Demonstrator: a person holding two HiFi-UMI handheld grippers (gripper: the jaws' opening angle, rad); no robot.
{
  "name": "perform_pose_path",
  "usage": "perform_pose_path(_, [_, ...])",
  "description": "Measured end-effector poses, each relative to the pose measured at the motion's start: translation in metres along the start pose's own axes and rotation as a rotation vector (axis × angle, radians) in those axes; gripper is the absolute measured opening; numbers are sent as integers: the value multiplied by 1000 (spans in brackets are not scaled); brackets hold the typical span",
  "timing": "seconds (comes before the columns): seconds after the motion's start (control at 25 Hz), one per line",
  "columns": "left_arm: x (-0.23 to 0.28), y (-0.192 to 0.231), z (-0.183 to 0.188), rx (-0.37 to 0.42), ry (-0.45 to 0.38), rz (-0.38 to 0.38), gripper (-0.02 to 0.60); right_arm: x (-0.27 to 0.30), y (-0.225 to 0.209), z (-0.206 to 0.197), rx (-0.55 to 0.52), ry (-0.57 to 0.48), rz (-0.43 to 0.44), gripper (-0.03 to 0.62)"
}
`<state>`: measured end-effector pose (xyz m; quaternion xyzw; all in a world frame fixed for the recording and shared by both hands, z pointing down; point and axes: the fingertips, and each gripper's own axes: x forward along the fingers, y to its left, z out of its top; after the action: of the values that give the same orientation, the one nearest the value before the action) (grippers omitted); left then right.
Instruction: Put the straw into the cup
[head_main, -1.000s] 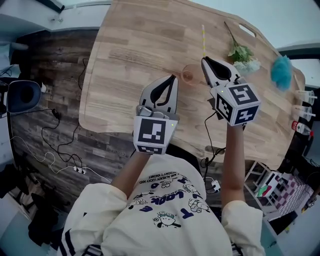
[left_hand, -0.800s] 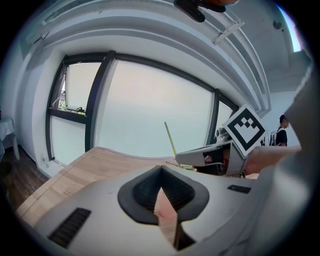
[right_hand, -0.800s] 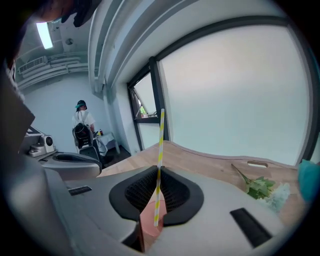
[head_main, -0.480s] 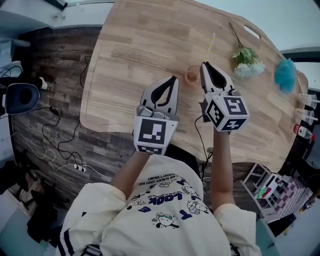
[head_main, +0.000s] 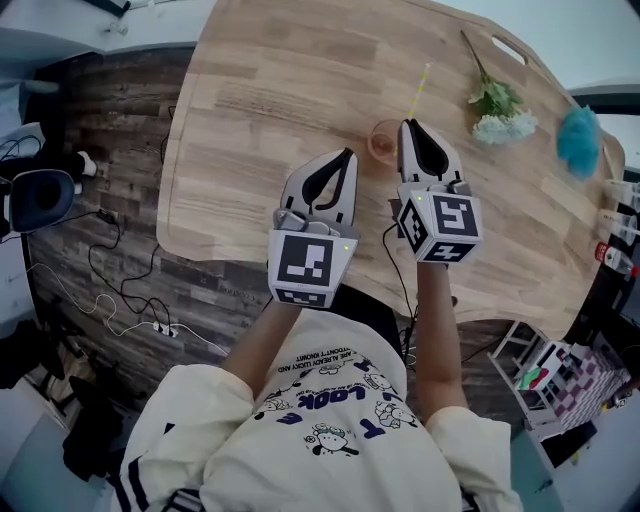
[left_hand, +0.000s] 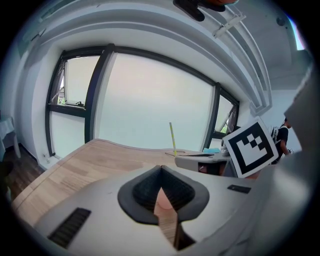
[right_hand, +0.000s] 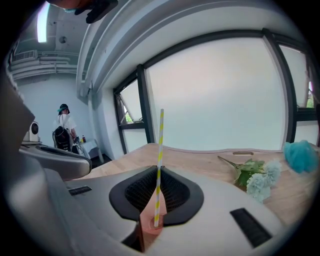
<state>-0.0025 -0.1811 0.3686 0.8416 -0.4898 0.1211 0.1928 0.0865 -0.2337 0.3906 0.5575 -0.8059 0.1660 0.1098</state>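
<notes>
While the right gripper (head_main: 405, 125) sat just right of centre in the head view, its jaws were pressed together at the tips on the yellow-and-white striped paper straw (head_main: 418, 92). The right gripper view showed the same grip (right_hand: 158, 169): the straw (right_hand: 160, 145) rose nearly upright above the tips, and its lower end showed inside the mouth of the translucent peach-coloured plastic cup (right_hand: 150, 227), seen through the gap beneath the jaws. From above, the cup (head_main: 381, 145) stood on the pale wooden tabletop (head_main: 280, 90), touching or just left of the right gripper's tip, with the straw leaning toward the upper right. The left gripper (head_main: 345, 155) was lower left of the cup, near it but apart; in its own view the jaws (left_hand: 160, 170) met at the tips with nothing held, and the straw (left_hand: 172, 137) stood beyond them at centre. A sprig of pale blue artificial flowers with green leaves (head_main: 500, 108) lay in the upper right, with a fluffy turquoise ball (head_main: 580, 140) at the far right edge
</notes>
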Motion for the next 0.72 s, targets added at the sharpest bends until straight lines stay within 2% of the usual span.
perform_pose_path(0.72, [1, 1, -18, -5, 39, 19, 28, 1, 5, -12, -21, -15, -2, 48])
